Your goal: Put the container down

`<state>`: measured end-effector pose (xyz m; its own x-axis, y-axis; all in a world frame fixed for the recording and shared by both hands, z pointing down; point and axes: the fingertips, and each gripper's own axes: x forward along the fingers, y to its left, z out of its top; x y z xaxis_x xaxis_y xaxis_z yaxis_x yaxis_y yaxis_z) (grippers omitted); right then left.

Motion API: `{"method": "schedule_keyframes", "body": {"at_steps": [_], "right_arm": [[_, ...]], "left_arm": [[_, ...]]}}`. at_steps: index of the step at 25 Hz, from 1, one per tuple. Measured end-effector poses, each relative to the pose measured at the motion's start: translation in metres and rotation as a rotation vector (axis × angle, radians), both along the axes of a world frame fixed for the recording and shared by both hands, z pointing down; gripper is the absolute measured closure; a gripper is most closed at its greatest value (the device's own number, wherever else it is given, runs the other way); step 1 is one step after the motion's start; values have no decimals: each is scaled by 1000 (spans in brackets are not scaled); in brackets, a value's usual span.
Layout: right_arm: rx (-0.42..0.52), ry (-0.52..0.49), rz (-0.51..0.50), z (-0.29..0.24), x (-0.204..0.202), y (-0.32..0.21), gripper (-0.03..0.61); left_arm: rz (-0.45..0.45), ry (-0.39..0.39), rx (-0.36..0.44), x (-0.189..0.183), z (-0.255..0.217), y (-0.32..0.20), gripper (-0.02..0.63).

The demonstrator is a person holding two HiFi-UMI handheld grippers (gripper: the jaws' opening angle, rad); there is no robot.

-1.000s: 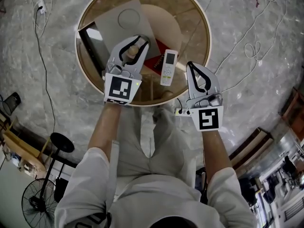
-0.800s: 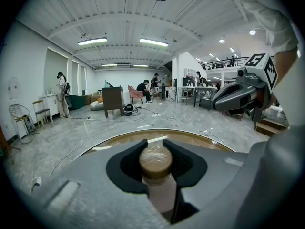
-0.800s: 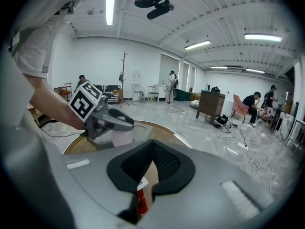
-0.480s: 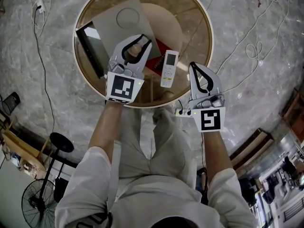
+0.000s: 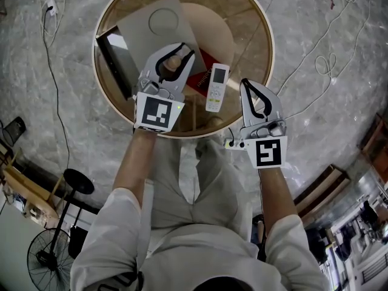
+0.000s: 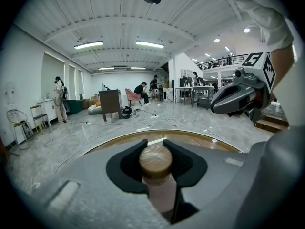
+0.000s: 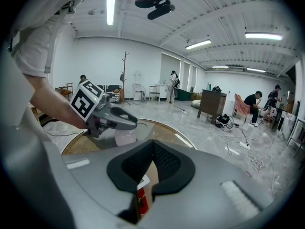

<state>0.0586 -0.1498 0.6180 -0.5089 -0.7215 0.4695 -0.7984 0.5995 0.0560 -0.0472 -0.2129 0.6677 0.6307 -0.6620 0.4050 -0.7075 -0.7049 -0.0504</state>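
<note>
Now: pale pink container (image 6: pixel 161 197), round tan lid (image 6: pixel 156 160), clamped in left gripper (image 6: pixel 152 142); right gripper (image 7: pixel 152 145) jaws together, empty.

Both arms reached forward side by side, the left forearm (image 5: pixel 134 162) and the right forearm (image 5: pixel 274 190) bare below short pale sleeves. The left gripper (image 5: pixel 185 50) pointed a little downward, its jaws clamped on the container (image 5: pixel 174 61) (the grip sat just under the round cap). The right gripper (image 5: pixel 244 85), apart from the left and likewise tilted down, had its jaw tips pressed together.
</note>
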Motion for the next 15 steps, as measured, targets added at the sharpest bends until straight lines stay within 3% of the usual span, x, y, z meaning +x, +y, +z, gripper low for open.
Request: {"method": "schedule_keyframes", "body": {"at_steps": [7,10,15], "right_arm": [[0,3,-1,1,0,0,574],[-3,4,-5,0,-1,1,574],[7,0,-5,-3,-3,-4,574]], "left_arm": [[21,-2,13,1,-3,-1,500],[18,14,23,-1,-6,-1,401],[5,33,39,-7,-17,-2,367]]}}
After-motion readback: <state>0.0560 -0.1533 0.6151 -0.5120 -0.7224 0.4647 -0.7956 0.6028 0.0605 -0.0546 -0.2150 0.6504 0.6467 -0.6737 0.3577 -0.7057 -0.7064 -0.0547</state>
